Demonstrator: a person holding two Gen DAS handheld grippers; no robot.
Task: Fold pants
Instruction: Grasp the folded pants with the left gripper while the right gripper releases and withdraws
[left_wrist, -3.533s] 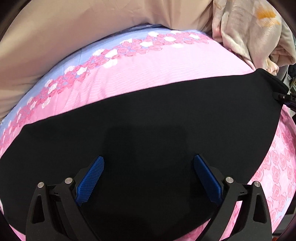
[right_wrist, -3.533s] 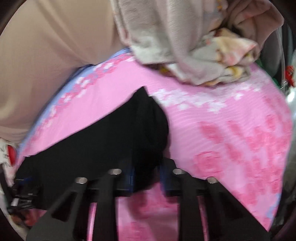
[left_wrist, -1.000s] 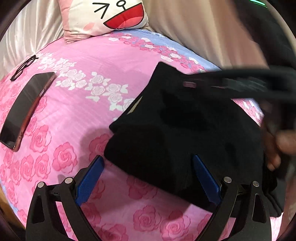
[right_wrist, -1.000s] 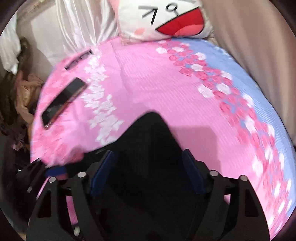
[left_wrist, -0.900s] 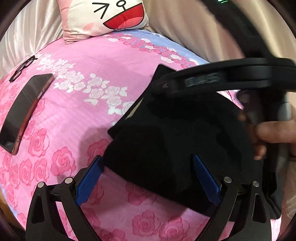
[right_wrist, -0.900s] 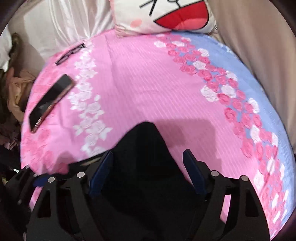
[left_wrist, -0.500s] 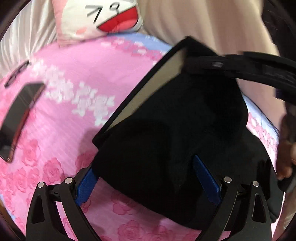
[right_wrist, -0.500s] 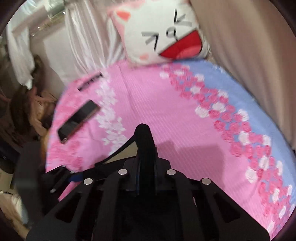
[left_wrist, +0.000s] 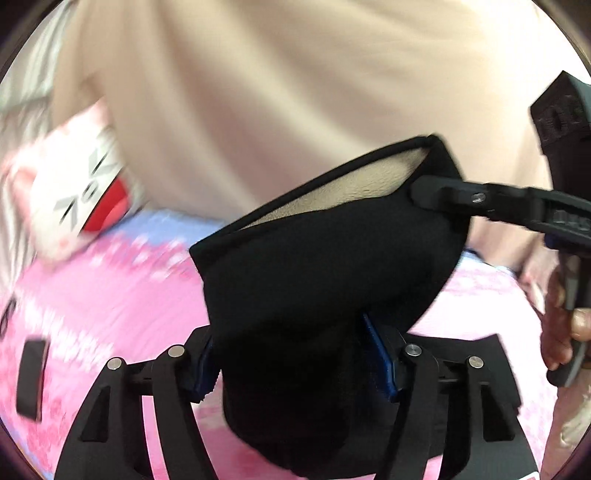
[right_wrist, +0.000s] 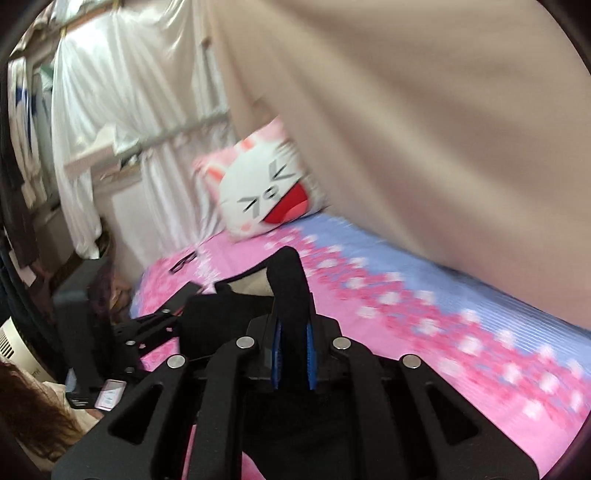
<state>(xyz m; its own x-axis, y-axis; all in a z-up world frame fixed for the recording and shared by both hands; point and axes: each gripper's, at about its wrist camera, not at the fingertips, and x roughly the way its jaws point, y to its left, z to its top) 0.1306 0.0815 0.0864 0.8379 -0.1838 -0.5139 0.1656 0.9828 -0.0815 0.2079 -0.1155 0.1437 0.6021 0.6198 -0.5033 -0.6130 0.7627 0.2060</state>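
The left gripper (left_wrist: 295, 354) is black, with two arms that each have long holes cut in them. Round silver screws sit on top of the arms. The pads on its fingers (left_wrist: 380, 354) are bright blue and bumpy. The right gripper (right_wrist: 291, 350) looks the same from its own camera: black arms, silver screws and blue pads. Seen from the left camera it is a long black bar with small blurred letters and one little screw. A hand (left_wrist: 565, 325) holds its grey and black handle.
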